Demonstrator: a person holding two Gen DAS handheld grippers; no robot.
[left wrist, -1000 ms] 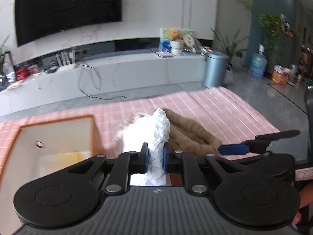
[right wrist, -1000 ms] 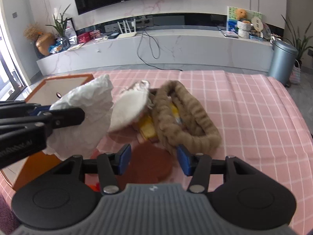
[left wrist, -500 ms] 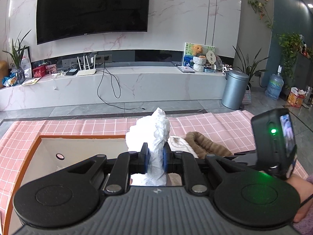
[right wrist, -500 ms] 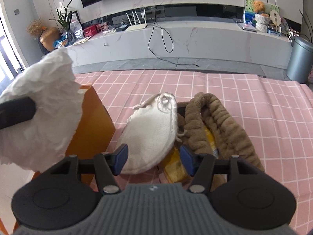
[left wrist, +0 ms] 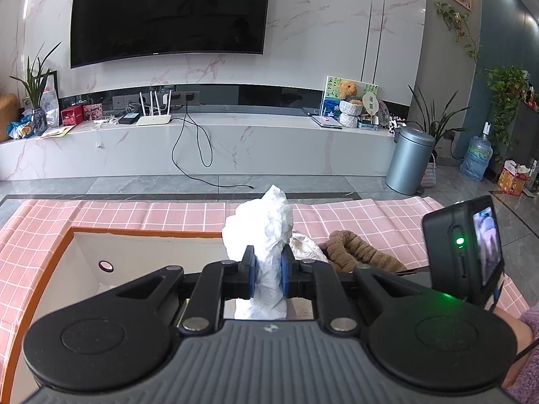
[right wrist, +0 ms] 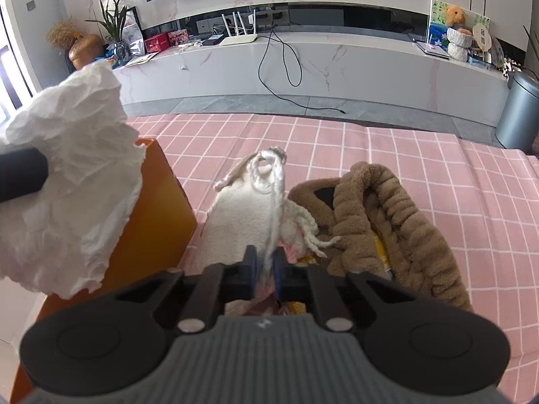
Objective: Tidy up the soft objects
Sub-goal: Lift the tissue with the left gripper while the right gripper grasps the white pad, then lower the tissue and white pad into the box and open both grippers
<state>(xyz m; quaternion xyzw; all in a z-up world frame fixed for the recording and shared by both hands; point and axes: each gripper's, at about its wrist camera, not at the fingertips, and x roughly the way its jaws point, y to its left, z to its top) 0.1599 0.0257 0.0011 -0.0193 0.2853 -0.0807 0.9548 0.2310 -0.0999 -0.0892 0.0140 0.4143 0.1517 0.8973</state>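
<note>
My left gripper point(left wrist: 266, 272) is shut on a crumpled white tissue wad point(left wrist: 261, 232) and holds it above the orange-rimmed box point(left wrist: 141, 234). The wad also shows at the left of the right wrist view point(right wrist: 70, 171). My right gripper point(right wrist: 263, 271) is shut on a cream fleece drawstring pouch point(right wrist: 242, 208) lying on the pink checked cloth point(right wrist: 404, 155). A brown fuzzy garment point(right wrist: 390, 208) lies just right of the pouch, with something yellow under it. The pouch point(left wrist: 305, 244) and brown garment point(left wrist: 357, 252) show beyond the tissue in the left wrist view.
The box's orange outer wall point(right wrist: 155, 215) stands just left of the pouch. The right hand's camera unit point(left wrist: 465, 252) is at the right in the left wrist view. Past the table are a marble TV bench point(left wrist: 202, 148) and a grey bin point(left wrist: 409, 160).
My right gripper has moved forward and closed on the cream pouch. My left gripper has lifted the tissue wad and carried it left over the box.
</note>
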